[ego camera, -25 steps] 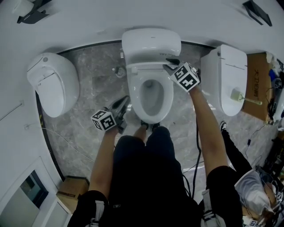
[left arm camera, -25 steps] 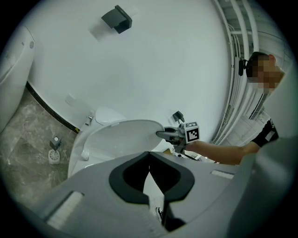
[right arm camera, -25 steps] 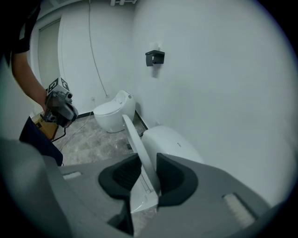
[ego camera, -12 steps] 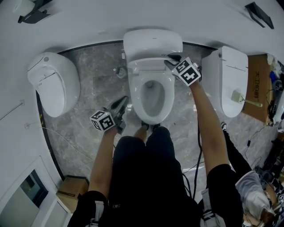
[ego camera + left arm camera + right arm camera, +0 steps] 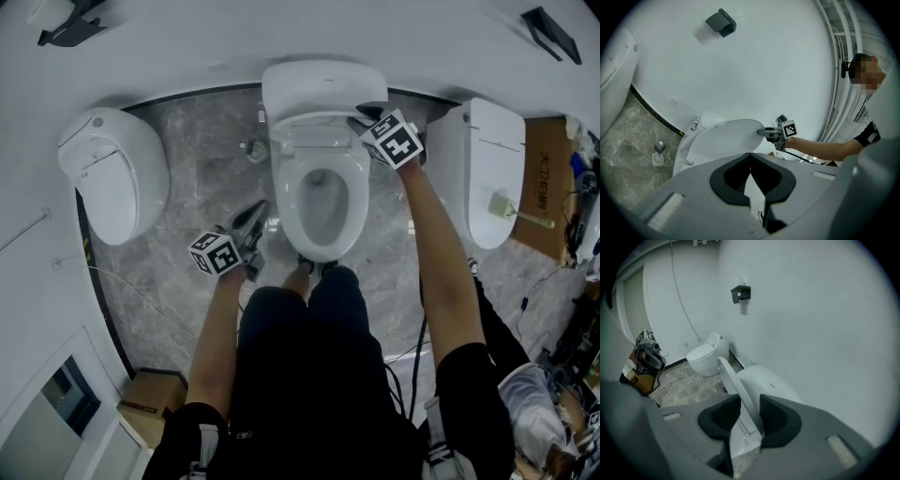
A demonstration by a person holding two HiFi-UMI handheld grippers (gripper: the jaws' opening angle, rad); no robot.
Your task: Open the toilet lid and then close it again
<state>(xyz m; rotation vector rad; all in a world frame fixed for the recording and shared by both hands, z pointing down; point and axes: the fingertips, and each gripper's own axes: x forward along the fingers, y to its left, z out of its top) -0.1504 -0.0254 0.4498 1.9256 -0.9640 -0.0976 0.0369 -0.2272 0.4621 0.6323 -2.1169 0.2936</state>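
Note:
The white toilet (image 5: 323, 234) stands in the middle with its lid (image 5: 319, 89) raised, up near the tank. My right gripper (image 5: 364, 116) is at the lid's right edge. In the right gripper view the lid (image 5: 732, 380) runs between the jaws of the right gripper (image 5: 750, 414), close against the right pad, with a gap at the left pad; these jaws have just been opening. My left gripper (image 5: 261, 214) hangs shut and empty beside the bowl's left side. In the left gripper view, past the left gripper (image 5: 750, 161), the right gripper (image 5: 764, 132) shows at the lid (image 5: 724, 140).
A second white toilet (image 5: 112, 173) stands at the left and a third (image 5: 483, 159) at the right, with a brush-like tool (image 5: 511, 206) on it. Cardboard boxes (image 5: 544, 178) and cables lie at the right. Another person (image 5: 534, 394) crouches at the lower right. A black bracket (image 5: 721, 22) is on the wall.
The right gripper has moved toward the back wall along with the lid's edge, and the lid stands further back. The left gripper has stayed in place.

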